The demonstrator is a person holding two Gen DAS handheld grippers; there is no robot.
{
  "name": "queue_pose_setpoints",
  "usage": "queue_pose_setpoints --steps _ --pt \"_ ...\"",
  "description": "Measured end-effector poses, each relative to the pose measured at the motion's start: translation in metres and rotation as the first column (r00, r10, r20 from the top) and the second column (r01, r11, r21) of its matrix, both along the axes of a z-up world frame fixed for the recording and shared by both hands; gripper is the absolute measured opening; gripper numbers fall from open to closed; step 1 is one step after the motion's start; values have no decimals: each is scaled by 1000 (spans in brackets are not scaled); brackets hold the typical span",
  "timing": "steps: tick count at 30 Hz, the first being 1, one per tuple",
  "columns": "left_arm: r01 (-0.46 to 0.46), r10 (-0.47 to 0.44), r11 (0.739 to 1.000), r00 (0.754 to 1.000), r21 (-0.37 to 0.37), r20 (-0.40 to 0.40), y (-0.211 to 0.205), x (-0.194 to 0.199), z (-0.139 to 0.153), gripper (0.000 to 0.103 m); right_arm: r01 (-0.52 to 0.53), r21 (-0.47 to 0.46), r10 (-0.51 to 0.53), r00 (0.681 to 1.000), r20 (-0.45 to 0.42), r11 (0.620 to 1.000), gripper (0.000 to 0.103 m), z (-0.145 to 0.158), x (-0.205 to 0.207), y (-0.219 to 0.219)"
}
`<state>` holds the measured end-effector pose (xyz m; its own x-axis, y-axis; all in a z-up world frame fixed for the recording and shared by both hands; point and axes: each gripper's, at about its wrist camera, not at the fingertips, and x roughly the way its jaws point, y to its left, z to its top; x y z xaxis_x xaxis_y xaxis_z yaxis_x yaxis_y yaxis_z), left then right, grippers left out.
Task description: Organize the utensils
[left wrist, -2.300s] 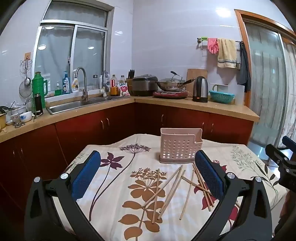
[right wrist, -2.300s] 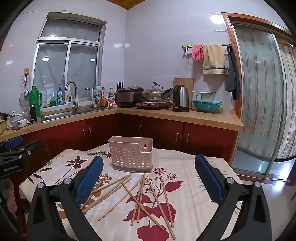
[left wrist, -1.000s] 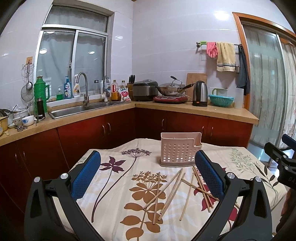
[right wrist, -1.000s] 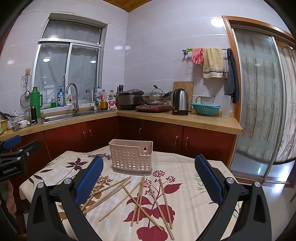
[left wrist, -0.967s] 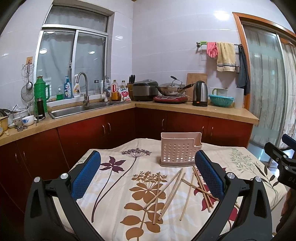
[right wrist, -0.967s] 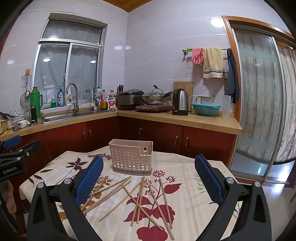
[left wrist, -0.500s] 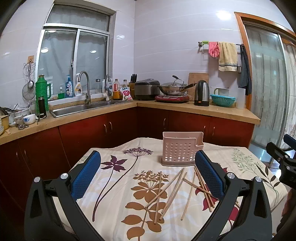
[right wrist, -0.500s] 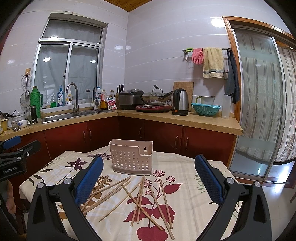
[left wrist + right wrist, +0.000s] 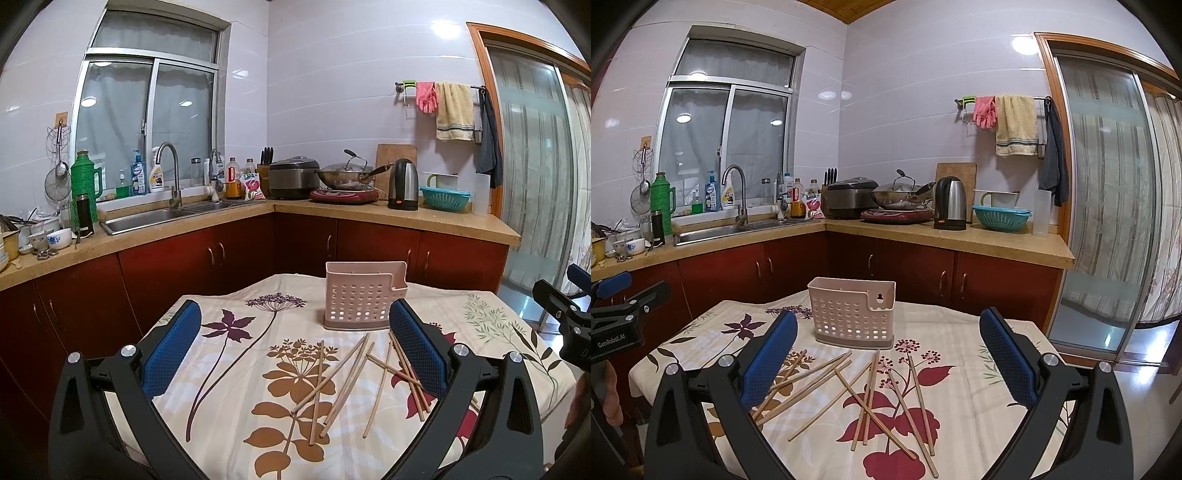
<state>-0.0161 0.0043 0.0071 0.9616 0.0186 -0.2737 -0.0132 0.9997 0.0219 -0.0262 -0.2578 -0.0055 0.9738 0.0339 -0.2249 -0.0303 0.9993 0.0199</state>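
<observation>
Several wooden chopsticks [image 9: 347,376] [image 9: 864,391] lie scattered on a table with a floral cloth [image 9: 229,354] [image 9: 960,354]. Behind them a pale pink perforated utensil holder [image 9: 364,295] [image 9: 851,312] stands upright with nothing showing inside. My left gripper [image 9: 295,343] hovers open over the near side of the table, with nothing between its blue pads [image 9: 173,347]. My right gripper [image 9: 888,354] is open too, above the chopsticks, and holds nothing. Each gripper shows at the edge of the other's view.
Behind the table an L-shaped counter [image 9: 424,218] on red cabinets carries a sink [image 9: 155,218], bottles, a rice cooker [image 9: 293,177], a wok, a kettle [image 9: 402,184] and a teal basket [image 9: 1001,218]. A sliding glass door [image 9: 1108,221] stands at the right.
Both views have tilted up slightly and shifted a little; the holder and chopsticks sit lower in frame. Both grippers stay open and nothing on the table has moved.
</observation>
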Motion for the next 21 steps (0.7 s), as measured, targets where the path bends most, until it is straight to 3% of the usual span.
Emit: queue_pose_setpoints --steps 21 --pt "5 -5 1000 1000 2 -10 1 3 -5 99 -2 -2 2 1000 -5 1000 96 -3 2 2"
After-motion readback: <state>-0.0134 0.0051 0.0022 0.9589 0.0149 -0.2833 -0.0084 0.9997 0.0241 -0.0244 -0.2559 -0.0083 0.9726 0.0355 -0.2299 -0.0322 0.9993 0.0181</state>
